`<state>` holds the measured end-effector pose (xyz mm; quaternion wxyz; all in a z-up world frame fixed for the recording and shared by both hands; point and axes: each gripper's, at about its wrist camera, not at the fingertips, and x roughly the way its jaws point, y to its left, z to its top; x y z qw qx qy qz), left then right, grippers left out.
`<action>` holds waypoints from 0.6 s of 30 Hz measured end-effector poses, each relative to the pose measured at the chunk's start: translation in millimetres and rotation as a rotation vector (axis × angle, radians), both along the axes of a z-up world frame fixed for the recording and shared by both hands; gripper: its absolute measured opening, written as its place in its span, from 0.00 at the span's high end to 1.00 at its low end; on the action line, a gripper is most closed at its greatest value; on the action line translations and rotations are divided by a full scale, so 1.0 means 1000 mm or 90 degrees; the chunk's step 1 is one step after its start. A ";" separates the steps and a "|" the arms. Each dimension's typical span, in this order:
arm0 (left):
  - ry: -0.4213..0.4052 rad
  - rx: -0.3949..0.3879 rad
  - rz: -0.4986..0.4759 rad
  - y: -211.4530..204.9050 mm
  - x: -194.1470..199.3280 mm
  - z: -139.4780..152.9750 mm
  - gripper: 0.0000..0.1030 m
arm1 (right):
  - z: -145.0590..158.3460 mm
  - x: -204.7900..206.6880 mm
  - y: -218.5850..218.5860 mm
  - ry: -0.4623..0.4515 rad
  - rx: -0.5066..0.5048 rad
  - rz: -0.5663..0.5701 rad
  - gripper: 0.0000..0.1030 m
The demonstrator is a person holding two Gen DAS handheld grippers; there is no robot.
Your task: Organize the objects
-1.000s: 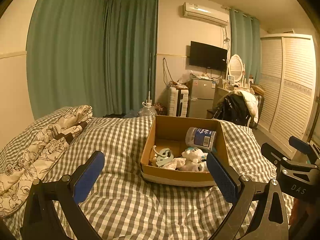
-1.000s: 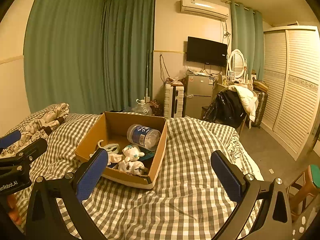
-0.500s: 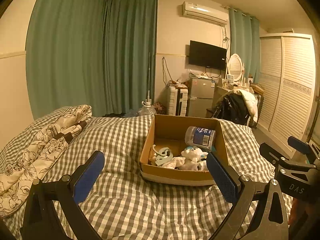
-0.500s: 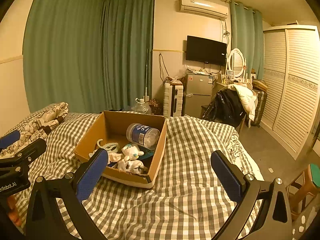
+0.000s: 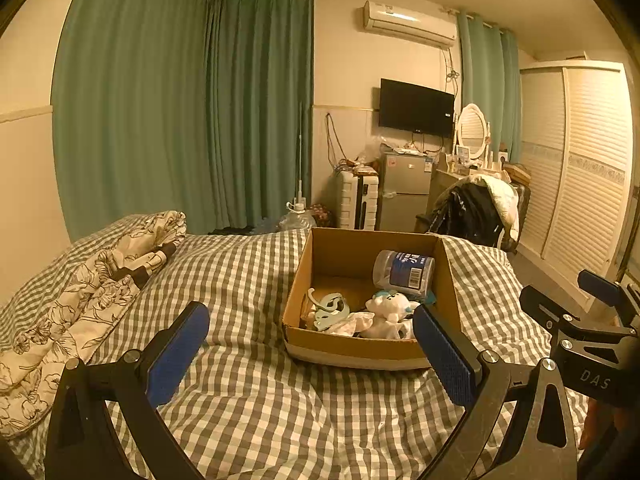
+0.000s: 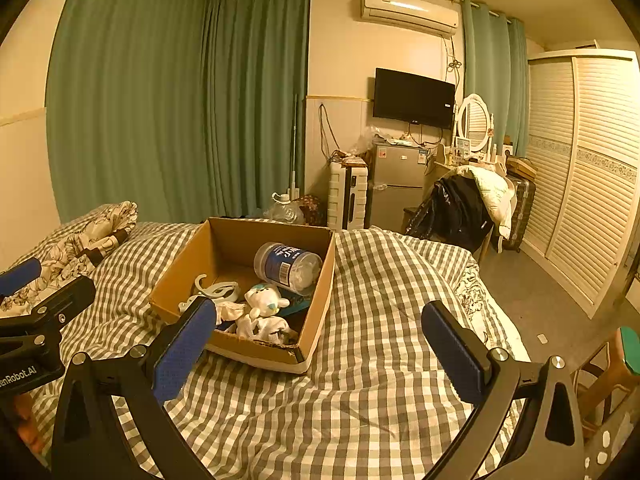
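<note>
A cardboard box [image 5: 352, 350] sits on the checked bed; it also shows in the right wrist view [image 6: 256, 350]. Inside lie a clear jar with a blue label [image 5: 404, 272] [image 6: 288, 266], a white plush toy [image 5: 390, 304] [image 6: 266, 298], a pale plastic hook piece [image 5: 328, 306] [image 6: 218, 286] and crumpled white cloth [image 6: 262, 326]. My left gripper [image 5: 310, 354] is open and empty, held above the bed in front of the box. My right gripper [image 6: 318, 350] is open and empty, to the right of the box's near corner.
A flowered quilt [image 5: 80, 300] lies bunched at the bed's left. Beyond the bed stand a small fridge [image 5: 404, 192], a white suitcase [image 5: 356, 200], a chair draped with clothes [image 5: 476, 208] and a louvred wardrobe [image 5: 580, 184]. A wooden stool [image 6: 612, 368] stands at the right.
Both grippers have drawn back slightly from the box; the box looks a little smaller and farther. Both stay open and empty.
</note>
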<state>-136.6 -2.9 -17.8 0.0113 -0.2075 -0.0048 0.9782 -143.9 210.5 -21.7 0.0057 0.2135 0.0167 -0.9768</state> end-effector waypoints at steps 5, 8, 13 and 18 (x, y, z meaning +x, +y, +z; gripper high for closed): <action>0.001 -0.003 0.003 0.000 0.000 0.000 0.00 | 0.000 0.000 -0.001 -0.001 0.001 0.000 0.00; 0.002 -0.003 0.000 0.000 0.000 0.000 0.00 | 0.000 0.000 -0.001 -0.002 0.001 0.000 0.00; 0.002 -0.002 -0.001 0.000 0.000 0.000 0.00 | -0.001 0.000 -0.002 -0.004 0.003 0.001 0.00; -0.001 -0.001 -0.001 -0.001 0.000 -0.001 0.00 | -0.002 -0.001 -0.002 -0.005 0.003 0.001 0.00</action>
